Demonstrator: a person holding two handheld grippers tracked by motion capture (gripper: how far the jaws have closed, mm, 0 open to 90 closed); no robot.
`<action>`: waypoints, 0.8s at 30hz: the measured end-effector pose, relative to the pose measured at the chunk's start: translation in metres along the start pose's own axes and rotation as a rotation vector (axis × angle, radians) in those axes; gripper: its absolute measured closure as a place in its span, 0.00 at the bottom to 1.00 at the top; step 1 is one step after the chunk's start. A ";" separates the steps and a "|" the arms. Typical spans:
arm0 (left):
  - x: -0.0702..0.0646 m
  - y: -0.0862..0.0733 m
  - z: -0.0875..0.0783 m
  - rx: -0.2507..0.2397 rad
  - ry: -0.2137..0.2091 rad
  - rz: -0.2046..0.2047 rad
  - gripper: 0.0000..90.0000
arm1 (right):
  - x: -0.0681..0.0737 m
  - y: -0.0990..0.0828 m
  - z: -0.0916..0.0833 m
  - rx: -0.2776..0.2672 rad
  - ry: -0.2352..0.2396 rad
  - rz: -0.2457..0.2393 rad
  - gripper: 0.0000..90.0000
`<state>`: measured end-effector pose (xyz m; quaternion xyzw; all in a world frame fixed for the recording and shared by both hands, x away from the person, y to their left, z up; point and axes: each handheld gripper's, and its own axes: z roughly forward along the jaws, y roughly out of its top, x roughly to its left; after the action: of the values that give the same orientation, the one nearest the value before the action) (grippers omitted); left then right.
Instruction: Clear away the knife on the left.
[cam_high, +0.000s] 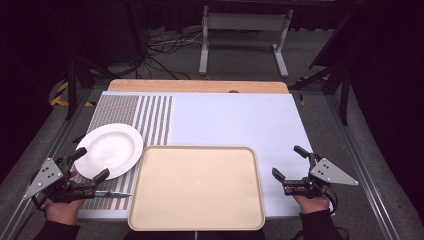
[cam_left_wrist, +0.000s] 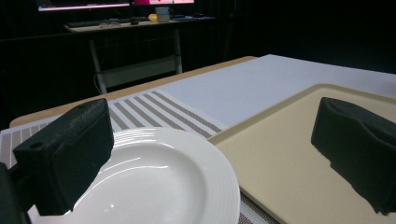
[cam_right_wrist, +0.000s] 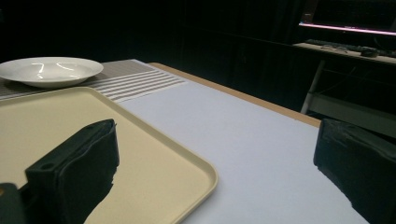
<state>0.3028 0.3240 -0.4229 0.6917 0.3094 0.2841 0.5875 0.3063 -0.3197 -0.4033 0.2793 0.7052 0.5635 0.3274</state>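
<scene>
A white plate (cam_high: 109, 149) (cam_left_wrist: 159, 182) (cam_right_wrist: 49, 70) rests on the striped placemat (cam_high: 150, 117) at the left. A beige tray (cam_high: 196, 186) (cam_left_wrist: 289, 158) (cam_right_wrist: 70, 116) lies empty at the front centre. My left gripper (cam_high: 90, 164) (cam_left_wrist: 210, 163) is held open at the plate's near edge, its jaws to either side of the rim without touching it. A table knife (cam_high: 112, 194) lies on the mat just under that gripper. To the right of the tray, my right gripper (cam_high: 288, 162) (cam_right_wrist: 215, 172) stands open over the white mat (cam_high: 235, 117), with nothing between its jaws.
The white mat covers a wooden table (cam_high: 197, 86) whose far edge shows beyond it. A metal frame rail (cam_high: 360, 170) runs along the table's right side. A white stand (cam_high: 245, 35) and cables sit on the floor behind.
</scene>
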 end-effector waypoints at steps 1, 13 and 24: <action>0.000 0.000 0.000 -0.003 -0.005 -0.003 0.00 | 0.000 0.000 0.000 -0.001 0.006 0.002 0.01; 0.004 0.001 0.001 -0.004 -0.041 -0.014 0.02 | 0.001 -0.003 0.002 -0.006 0.018 0.005 0.00; 0.007 0.010 -0.001 0.001 -0.062 -0.032 0.00 | -0.005 -0.005 0.002 -0.003 0.013 0.031 0.01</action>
<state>0.3073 0.3293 -0.4127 0.6954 0.3019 0.2530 0.6011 0.3110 -0.3239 -0.4081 0.2860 0.7019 0.5713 0.3148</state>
